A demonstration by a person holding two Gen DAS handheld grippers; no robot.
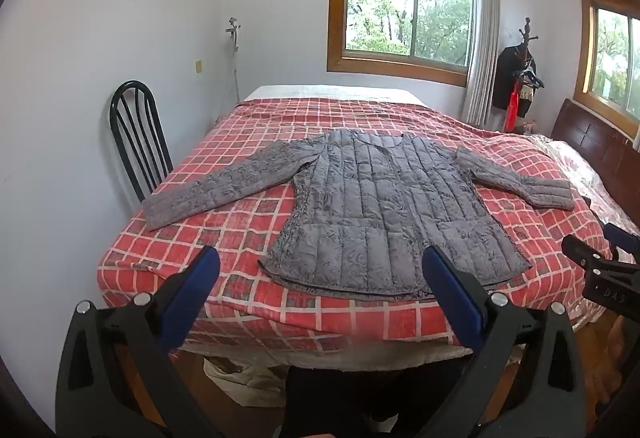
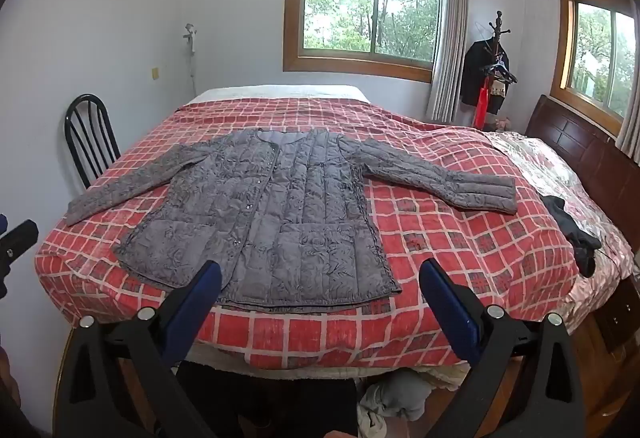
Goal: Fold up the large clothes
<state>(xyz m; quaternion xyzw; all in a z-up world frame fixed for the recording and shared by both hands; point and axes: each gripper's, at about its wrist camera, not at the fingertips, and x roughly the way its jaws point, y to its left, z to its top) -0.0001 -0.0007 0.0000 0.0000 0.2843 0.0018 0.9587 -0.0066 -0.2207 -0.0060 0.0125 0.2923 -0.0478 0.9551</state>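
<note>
A grey quilted jacket (image 1: 384, 206) lies flat on the red checked bedspread (image 1: 224, 230), front up, both sleeves spread out to the sides and the hem toward me. The right wrist view shows the same jacket (image 2: 272, 214) with its snap front closed. My left gripper (image 1: 320, 258) hangs open before the bed's near edge, over the hem's left part, nothing between its blue pads. My right gripper (image 2: 320, 270) also stands open near the hem's right corner, holding nothing. Each gripper shows at the other view's edge.
A black chair (image 1: 136, 134) stands against the bed's left side. A dark garment (image 2: 576, 234) lies on the bed's right part near the wooden headboard (image 2: 592, 154). A coat stand (image 2: 492, 66) is by the window. Cloth (image 2: 392, 398) lies on the floor under the bed's near edge.
</note>
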